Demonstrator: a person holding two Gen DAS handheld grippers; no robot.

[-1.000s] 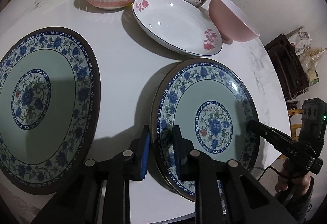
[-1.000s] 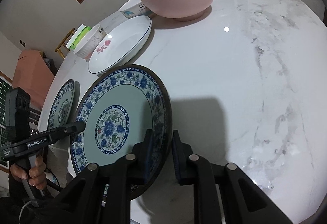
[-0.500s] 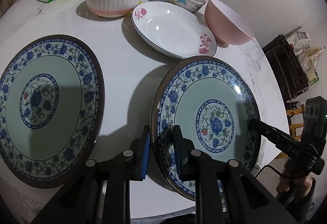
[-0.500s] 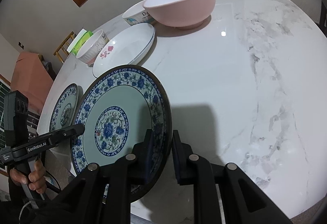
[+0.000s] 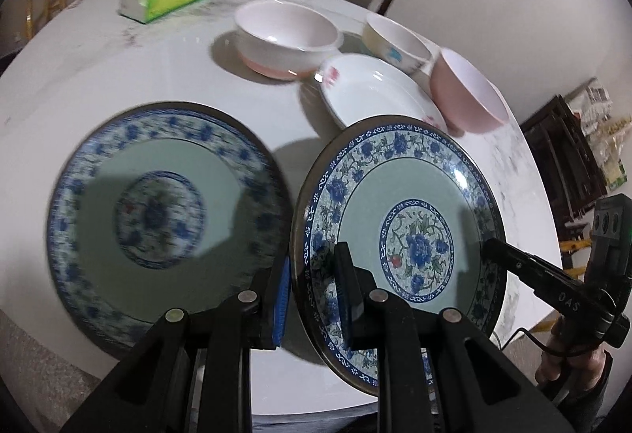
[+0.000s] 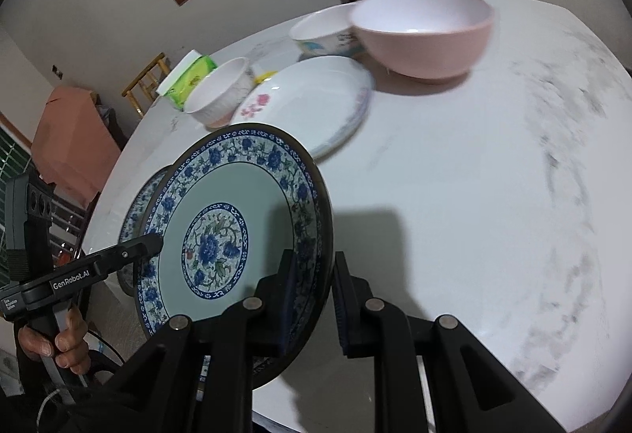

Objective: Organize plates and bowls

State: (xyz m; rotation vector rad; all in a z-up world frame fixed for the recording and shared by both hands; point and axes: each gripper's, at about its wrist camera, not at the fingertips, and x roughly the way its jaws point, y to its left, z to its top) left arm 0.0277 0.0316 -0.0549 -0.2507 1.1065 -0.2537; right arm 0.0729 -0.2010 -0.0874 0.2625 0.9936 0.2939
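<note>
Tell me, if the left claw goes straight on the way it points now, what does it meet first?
The left claw is already shut on the rim of the lifted blue floral plate. Past it, the line probably reaches the bare white table, short of the white flowered dish; depth is unclear.

A blue-and-white floral plate (image 5: 407, 211) with a pale green well and dark rim is up off the table, tilted, gripped at two opposite edges. Its twin (image 5: 158, 211) lies flat on the white marble table — just to the left of it. Farther back sit a shallow white plate (image 5: 379, 97) with pink flowers, a ribbed white bowl (image 5: 284, 34) with a pink base, a small cream bowl (image 5: 395, 42) with a blue motif, and a plain pink bowl (image 5: 466, 93) — all upright and close together.
</note>
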